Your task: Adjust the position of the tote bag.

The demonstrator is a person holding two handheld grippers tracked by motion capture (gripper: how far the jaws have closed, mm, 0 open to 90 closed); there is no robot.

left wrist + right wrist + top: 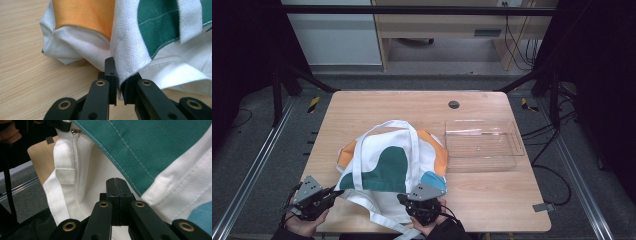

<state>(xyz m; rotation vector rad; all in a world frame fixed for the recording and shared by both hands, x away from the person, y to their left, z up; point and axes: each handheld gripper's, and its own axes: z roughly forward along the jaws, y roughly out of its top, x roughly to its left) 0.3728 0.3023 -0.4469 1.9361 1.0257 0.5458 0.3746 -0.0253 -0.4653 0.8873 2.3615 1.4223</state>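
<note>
The left gripper (334, 194), near the counter's (492, 200) front left corner, has its fingers (110, 71) nearly together on a fold of the white canvas tote bag with green, orange and blue patches (392, 160), which lies at the middle of the counter toward its front edge. The bite takes just the hemmed rim, so a pull could slide the cloth free.

The right gripper (401, 198), at the front edge, has its fingers (116, 195) pressed fully together with no cloth seen between them; they lie against the bag's opening. Shut like this, it probably cannot take the other rim, and a push may only crumple the canvas.

A loose white webbing strap (384, 222) hangs over the front edge and might snag or drag.

The clear plastic tray (482, 145) sits just beside the bag toward the right edge; a hard tug could bump it.
</note>
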